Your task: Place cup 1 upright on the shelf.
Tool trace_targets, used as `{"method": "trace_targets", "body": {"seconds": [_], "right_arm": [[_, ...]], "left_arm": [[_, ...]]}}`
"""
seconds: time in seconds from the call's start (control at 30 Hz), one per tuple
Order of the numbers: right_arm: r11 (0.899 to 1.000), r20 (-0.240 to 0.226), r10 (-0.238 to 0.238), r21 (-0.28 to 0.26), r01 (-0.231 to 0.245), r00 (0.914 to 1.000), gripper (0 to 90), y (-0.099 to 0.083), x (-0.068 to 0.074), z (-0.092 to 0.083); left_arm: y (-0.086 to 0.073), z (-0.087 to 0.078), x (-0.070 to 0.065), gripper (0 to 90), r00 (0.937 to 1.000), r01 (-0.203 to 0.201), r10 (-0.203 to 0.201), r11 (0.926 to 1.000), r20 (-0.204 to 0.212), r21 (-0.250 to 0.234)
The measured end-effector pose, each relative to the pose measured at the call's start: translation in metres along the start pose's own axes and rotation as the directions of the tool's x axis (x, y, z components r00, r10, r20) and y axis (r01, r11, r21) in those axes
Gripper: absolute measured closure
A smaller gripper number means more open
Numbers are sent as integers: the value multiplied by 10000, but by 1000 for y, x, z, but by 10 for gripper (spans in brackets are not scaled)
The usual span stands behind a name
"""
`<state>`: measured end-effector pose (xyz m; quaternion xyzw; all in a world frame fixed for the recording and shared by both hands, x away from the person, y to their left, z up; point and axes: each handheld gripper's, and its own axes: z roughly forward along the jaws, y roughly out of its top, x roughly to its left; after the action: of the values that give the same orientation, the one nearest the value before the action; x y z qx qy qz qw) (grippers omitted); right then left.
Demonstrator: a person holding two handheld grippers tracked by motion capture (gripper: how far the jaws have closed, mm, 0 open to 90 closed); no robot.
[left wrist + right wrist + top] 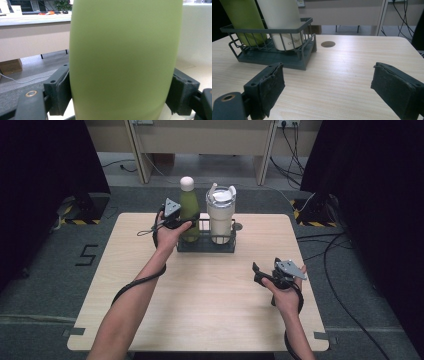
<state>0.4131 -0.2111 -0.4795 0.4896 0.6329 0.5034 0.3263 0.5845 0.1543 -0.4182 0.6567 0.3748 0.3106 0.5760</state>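
Forearms enter at bottom; left gripper (pixel 176 221) is clamped on smooth matte green bottle (pixel 189 209), upright in left side of dark wire rack (pixel 205 246), not yet lifted. Cream tumbler (pixel 220 217) stands beside it. Right gripper (pixel 264 273) idles w/ jaws apart over pale woodgrain table (pixel 200 300).

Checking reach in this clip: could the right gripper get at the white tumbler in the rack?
Probably yes: the right gripper is open, with bare table between it and the white tumbler.
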Motion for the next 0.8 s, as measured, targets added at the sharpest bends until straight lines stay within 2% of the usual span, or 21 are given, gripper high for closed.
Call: {"method": "trace_targets", "body": {"seconds": [0.17, 0.3, 0.53, 0.8], "right_arm": [[10000, -5, 35, 13, -35, 10000, 108, 0, 0, 0], [10000, -34, -9, 19, 9, 10000, 108, 0, 0, 0], [10000, -71, -39, 83, 39, 10000, 108, -2, 1, 2], [10000, -80, -30, 73, 30, 10000, 108, -1, 1, 2]], "left_arm": [[0, -3, 2, 143, 9999, -75, 75, 10000, -99, 35], [2, -7, 1, 141, 9991, -432, 432, 9991, -7, 16], [6, -12, 3, 140, 9987, -504, 504, 9987, 8, -50], [13, -25, 5, 140, 9977, -673, 675, 9974, 67, -249]]}}
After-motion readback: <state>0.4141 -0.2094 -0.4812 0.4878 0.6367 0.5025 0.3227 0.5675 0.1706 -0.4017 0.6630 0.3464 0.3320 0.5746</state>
